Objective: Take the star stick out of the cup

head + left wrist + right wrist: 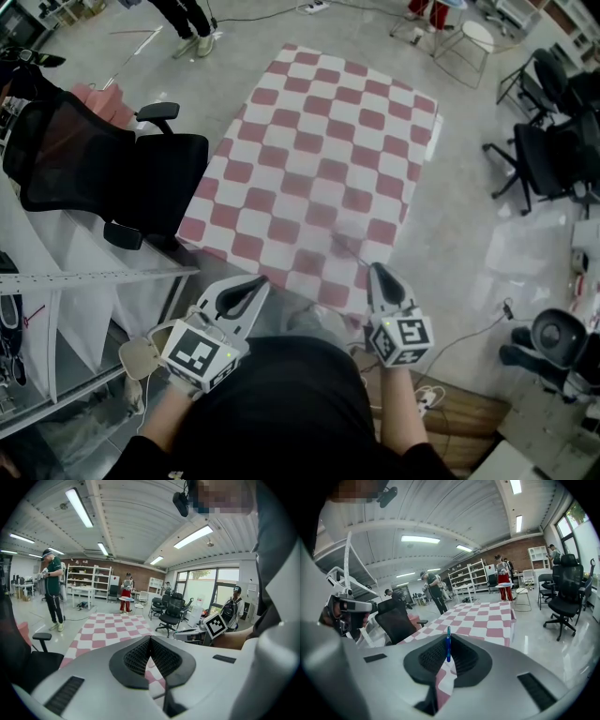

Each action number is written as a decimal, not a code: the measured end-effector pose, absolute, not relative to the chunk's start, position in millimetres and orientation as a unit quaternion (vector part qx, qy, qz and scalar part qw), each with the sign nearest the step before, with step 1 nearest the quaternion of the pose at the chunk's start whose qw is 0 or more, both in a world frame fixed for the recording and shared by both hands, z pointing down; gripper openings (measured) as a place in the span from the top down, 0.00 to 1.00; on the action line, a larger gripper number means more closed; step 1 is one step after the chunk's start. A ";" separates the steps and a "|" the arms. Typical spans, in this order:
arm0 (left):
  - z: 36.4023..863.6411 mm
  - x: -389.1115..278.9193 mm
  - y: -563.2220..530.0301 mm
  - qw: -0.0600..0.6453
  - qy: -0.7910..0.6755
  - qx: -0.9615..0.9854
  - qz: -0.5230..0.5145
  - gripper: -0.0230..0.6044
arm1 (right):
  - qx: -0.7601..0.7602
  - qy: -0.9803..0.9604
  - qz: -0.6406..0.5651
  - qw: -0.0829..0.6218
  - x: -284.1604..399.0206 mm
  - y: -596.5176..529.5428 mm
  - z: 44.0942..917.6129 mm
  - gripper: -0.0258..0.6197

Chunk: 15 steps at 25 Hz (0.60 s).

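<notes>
My right gripper (448, 644) is shut on a thin blue stick (448, 633) that stands upright between its pads, its top poking above the fingertips. No star end shows on it. In the head view the same gripper (375, 269) hovers over the near edge of the red-and-white checkered table (319, 159), and the stick (352, 253) shows as a faint thin line running out from its tips. My left gripper (261, 281) is at the table's near left corner. Its tips (150, 639) meet with nothing between them. No cup is in view.
A black office chair (94, 164) stands close to the table's left side, with white shelving (56, 309) nearer me. More black chairs (548, 141) and a white stool (473, 42) stand to the right and beyond. People (52, 590) stand further back in the room.
</notes>
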<state>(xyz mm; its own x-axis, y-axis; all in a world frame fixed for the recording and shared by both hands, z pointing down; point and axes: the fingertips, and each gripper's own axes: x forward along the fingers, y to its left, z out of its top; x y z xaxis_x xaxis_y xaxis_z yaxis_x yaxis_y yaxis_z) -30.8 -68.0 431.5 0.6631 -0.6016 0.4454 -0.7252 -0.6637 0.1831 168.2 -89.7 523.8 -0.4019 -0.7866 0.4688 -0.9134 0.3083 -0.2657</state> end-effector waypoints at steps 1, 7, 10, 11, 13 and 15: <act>430.2 -30.4 -70.7 0.174 -0.369 0.896 0.176 0.90 | 0.533 -0.799 0.246 0.130 167.1 -90.7 520.0 0.91; 422.1 -21.0 -88.4 0.164 -0.351 0.908 0.161 0.90 | 0.547 -0.798 0.216 0.132 166.9 -95.2 486.7 0.91; 416.7 -15.7 -96.2 0.160 -0.338 0.915 0.151 0.90 | 0.554 -0.797 0.202 0.126 168.2 -96.3 464.8 0.91; 414.6 -14.2 -98.9 0.159 -0.334 0.917 0.147 0.90 | 0.557 -0.797 0.196 0.123 168.9 -96.6 456.1 0.91; 409.6 -11.2 -106.1 0.154 -0.325 0.923 0.140 0.90 | 0.566 -0.796 0.183 0.115 171.6 -97.8 437.6 0.91; 404.8 -8.3 -113.6 0.148 -0.315 0.928 0.136 0.90 | 0.578 -0.791 0.170 0.105 176.1 -98.0 419.7 0.91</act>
